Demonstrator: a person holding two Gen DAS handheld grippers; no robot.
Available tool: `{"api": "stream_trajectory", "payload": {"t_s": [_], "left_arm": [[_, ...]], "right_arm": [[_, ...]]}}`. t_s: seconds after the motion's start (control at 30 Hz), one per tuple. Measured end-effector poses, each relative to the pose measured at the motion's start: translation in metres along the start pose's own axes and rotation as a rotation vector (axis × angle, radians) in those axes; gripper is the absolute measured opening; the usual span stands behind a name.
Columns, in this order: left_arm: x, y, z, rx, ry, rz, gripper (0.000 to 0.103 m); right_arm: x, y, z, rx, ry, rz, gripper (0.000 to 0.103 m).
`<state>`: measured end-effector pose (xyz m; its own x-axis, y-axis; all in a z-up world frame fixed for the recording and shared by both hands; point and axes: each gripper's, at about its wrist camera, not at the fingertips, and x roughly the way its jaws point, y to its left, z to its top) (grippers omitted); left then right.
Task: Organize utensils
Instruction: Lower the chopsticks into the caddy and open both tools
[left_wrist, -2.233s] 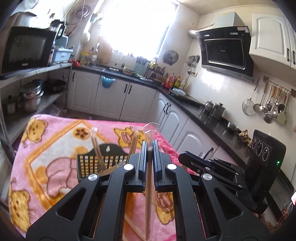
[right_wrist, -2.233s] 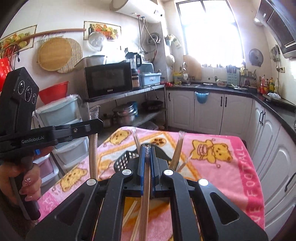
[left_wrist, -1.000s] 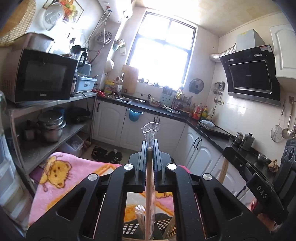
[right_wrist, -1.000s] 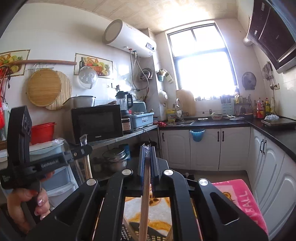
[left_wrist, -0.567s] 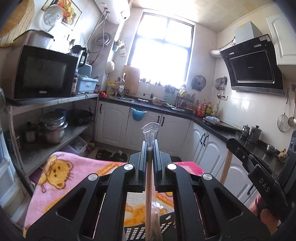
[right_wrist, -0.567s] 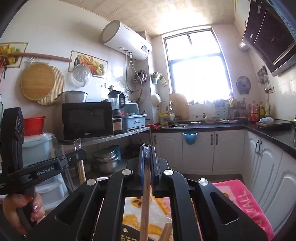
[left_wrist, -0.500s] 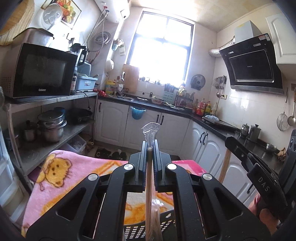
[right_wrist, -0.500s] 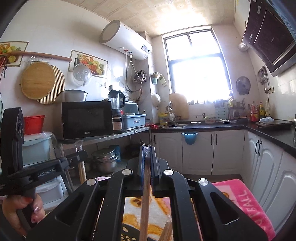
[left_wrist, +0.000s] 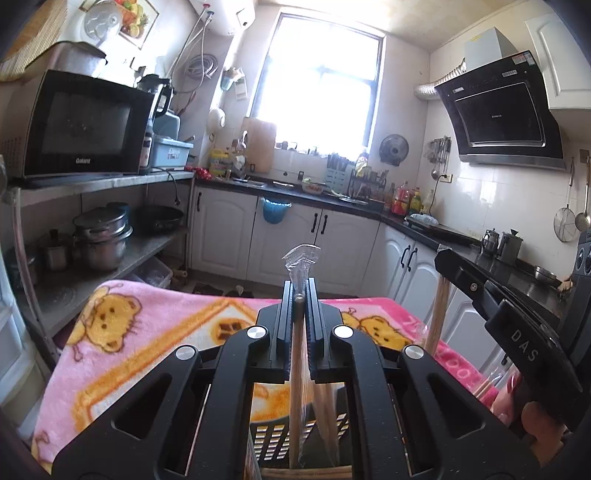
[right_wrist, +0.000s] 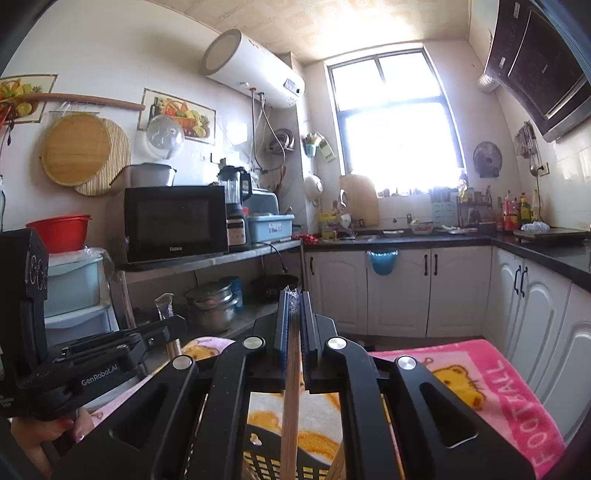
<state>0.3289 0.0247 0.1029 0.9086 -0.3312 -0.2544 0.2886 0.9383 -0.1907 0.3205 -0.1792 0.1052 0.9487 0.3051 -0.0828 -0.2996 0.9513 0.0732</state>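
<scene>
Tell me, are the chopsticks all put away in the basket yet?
Not quite. Some chopsticks already stand in the black basket. Each tongs is shut on one wrapped pair held upright over it: the left tongs with its pair, the right tongs with its pair. Left to do: lower both in and let go.

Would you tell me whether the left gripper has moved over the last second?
Yes: the left gripper has sunk; the microwave now sits higher in its view.
</scene>
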Motion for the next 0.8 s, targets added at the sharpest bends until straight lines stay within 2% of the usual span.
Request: {"api": "stream_trajectory", "payload": {"t_s": [0.17,0.27,0.33,0.43,0.5,0.6,0.73,0.8], "left_arm": [[0.001,0.002,-0.010,-0.005,0.022,0.005,0.003],[0.002,0.001,-0.017,-0.002,0.047,0.012,0.004],[0.002,0.002,-0.020,0.000,0.062,0.013,0.005],[0.001,0.002,-0.025,-0.005,0.074,0.016,0.010],[-0.001,0.002,-0.027,-0.006,0.082,0.019,0.015],[-0.004,0.001,-0.028,-0.009,0.091,0.019,0.020],[-0.008,0.000,-0.029,-0.013,0.106,0.026,0.034],[-0.010,-0.001,-0.030,-0.014,0.119,0.031,0.038]], "right_arm": [[0.000,0.001,-0.009,-0.002,0.030,-0.005,0.008],[-0.002,0.000,-0.013,0.007,0.048,-0.008,0.021],[-0.005,-0.001,-0.015,0.011,0.056,-0.006,0.024],[-0.010,-0.002,-0.019,0.020,0.073,0.003,0.026],[-0.013,-0.002,-0.022,0.023,0.084,0.006,0.033],[-0.017,-0.003,-0.024,0.027,0.097,0.005,0.035],[-0.024,-0.004,-0.026,0.038,0.122,0.001,0.036],[-0.028,-0.004,-0.027,0.031,0.129,-0.006,0.041]]}}
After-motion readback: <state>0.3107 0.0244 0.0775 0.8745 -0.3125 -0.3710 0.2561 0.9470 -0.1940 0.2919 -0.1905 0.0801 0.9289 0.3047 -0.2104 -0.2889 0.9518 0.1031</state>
